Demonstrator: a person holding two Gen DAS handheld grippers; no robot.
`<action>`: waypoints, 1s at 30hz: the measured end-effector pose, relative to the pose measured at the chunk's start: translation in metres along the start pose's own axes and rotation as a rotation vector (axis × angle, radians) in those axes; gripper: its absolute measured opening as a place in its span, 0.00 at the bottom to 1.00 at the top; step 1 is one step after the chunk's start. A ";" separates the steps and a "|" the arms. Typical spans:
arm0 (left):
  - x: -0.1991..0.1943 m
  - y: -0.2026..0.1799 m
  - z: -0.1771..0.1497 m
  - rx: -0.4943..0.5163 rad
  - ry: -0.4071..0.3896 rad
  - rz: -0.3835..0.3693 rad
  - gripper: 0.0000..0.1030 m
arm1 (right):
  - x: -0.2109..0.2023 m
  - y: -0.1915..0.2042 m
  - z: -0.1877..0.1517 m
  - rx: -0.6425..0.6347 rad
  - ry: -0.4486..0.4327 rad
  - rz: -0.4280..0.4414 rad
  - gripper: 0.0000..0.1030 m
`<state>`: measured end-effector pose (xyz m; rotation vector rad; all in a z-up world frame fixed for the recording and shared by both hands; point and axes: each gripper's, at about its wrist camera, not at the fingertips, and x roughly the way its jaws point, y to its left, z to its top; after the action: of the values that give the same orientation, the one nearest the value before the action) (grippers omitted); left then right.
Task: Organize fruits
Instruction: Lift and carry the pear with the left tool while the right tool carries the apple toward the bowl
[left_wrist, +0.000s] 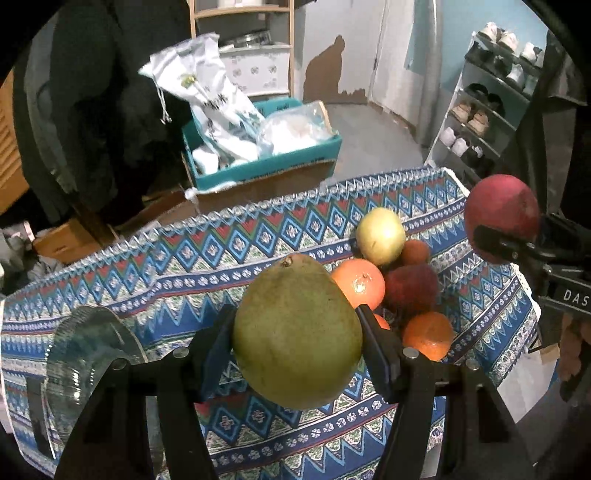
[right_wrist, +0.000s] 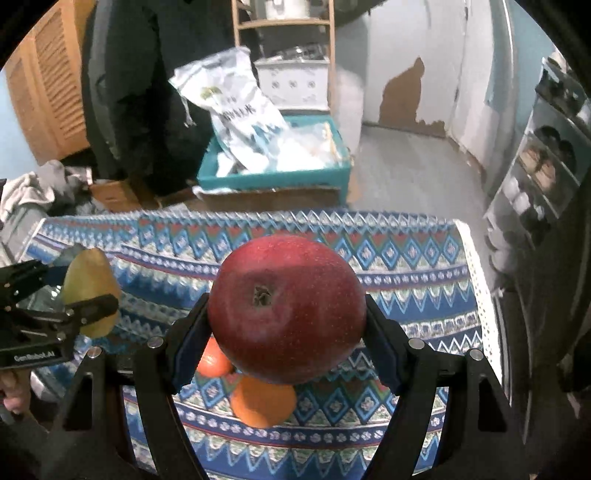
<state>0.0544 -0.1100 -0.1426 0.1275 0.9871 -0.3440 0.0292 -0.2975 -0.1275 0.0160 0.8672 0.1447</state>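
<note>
The patterned tablecloth (left_wrist: 147, 280) lies bare at left, up to its far edge. The left gripper (left_wrist: 297, 338) pinches a green pear (left_wrist: 297, 332), stem far-up; the right gripper (right_wrist: 286, 332) clamps a red apple (right_wrist: 286, 308), its calyx end facing the camera, above the fruit pile (left_wrist: 395, 280).

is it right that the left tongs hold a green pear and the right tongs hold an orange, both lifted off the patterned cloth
Not quite: the right tongs hold a red apple, not an orange, as the right wrist view shows. The left tongs do hold the green pear, both lifted off the patterned cloth.
</note>
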 end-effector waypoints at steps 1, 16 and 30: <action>-0.005 0.001 0.000 0.002 -0.011 0.002 0.64 | -0.002 0.003 0.002 -0.006 -0.006 0.002 0.74; -0.069 0.022 0.005 -0.011 -0.151 0.028 0.64 | -0.043 0.046 0.035 -0.047 -0.117 0.078 0.74; -0.115 0.047 0.006 -0.064 -0.239 0.032 0.64 | -0.060 0.084 0.055 -0.095 -0.171 0.146 0.74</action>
<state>0.0177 -0.0410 -0.0455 0.0424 0.7575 -0.2901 0.0229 -0.2203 -0.0402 0.0026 0.6872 0.3170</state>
